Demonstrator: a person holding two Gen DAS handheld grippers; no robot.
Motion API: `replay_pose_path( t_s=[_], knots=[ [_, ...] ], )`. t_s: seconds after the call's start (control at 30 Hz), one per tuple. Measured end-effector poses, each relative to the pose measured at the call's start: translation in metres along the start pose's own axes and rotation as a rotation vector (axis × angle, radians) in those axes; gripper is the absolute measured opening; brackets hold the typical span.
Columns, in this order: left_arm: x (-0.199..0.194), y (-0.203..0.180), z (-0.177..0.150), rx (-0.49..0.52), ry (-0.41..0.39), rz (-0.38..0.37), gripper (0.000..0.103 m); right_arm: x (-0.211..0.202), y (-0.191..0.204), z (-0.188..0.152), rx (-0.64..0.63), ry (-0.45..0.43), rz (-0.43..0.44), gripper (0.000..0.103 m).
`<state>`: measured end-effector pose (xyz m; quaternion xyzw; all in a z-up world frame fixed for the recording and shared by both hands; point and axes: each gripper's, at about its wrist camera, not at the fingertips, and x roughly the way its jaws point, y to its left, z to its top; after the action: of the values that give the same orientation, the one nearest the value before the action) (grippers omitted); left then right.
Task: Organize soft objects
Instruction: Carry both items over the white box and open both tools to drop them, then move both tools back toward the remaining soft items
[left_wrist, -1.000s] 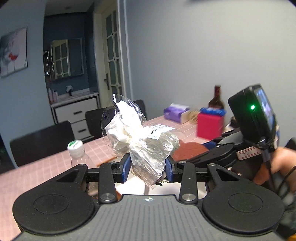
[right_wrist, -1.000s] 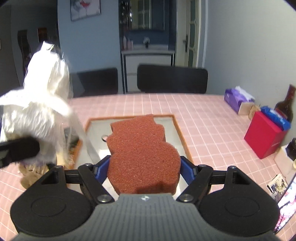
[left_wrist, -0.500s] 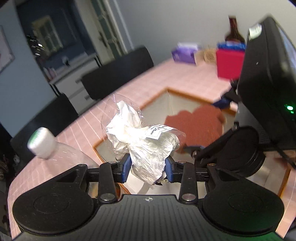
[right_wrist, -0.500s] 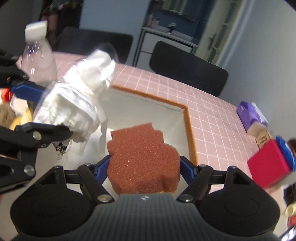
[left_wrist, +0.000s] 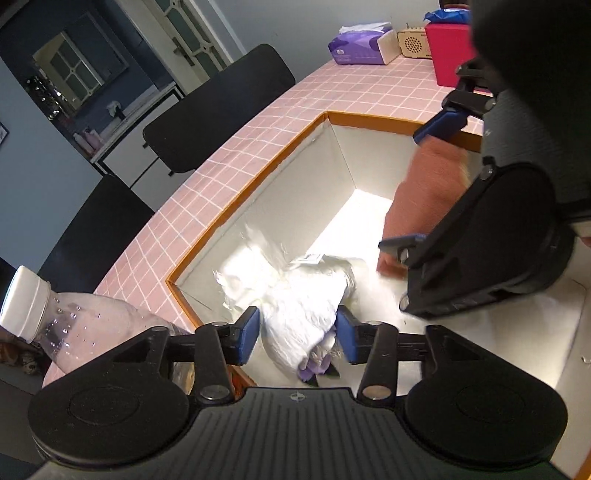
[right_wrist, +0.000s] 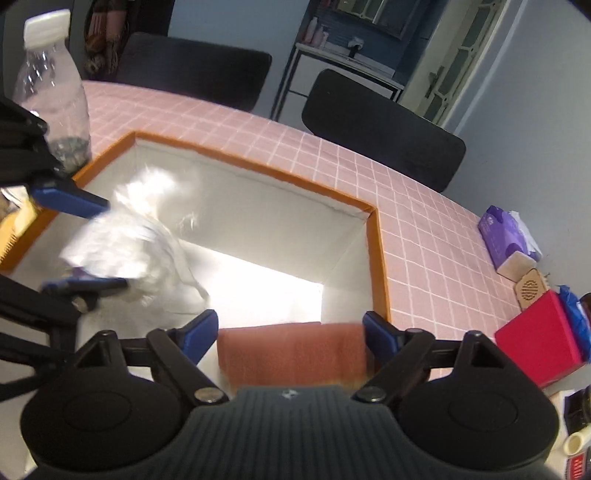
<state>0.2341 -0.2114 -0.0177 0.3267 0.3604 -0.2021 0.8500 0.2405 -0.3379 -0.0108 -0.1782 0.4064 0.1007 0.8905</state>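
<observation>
A white box with an orange rim stands on the pink table; it also shows in the right wrist view. My left gripper is open over the box, and the white plastic-wrapped bundle is blurred between its spread fingers, loose from the pads. The bundle shows in the right wrist view too. My right gripper is open, and the orange-brown sponge is blurred between its fingers with gaps at both sides. The sponge shows in the left wrist view.
A clear plastic bottle with a white cap stands left of the box, seen also in the right wrist view. A red box, a purple tissue pack and a small wooden item sit at the right. Black chairs line the far edge.
Both grippers tilted down over the box and opened. The bundle and the sponge, held tight before, are now loose and blurred, dropping toward the box.
</observation>
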Motion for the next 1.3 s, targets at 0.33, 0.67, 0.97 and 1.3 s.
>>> replay_pose_path(
  t_s=[0.33,0.67,0.97,1.3],
  knots=[
    [-0.011,-0.004,-0.001,0.026,-0.028,0.028,0.069,-0.011,0.006,-0.001,0.023,0.009,0.010,0.087],
    [-0.050,-0.002,-0.019,-0.010,-0.107,0.028,0.070,-0.038,0.012,0.001,0.049,0.004,0.046,0.090],
    [-0.114,0.020,-0.070,-0.188,-0.318,0.002,0.070,-0.097,0.032,0.010,0.092,-0.094,0.097,0.093],
    [-0.148,0.042,-0.136,-0.379,-0.432,0.021,0.073,-0.157,0.078,0.006,0.090,-0.225,0.127,0.097]
  ],
)
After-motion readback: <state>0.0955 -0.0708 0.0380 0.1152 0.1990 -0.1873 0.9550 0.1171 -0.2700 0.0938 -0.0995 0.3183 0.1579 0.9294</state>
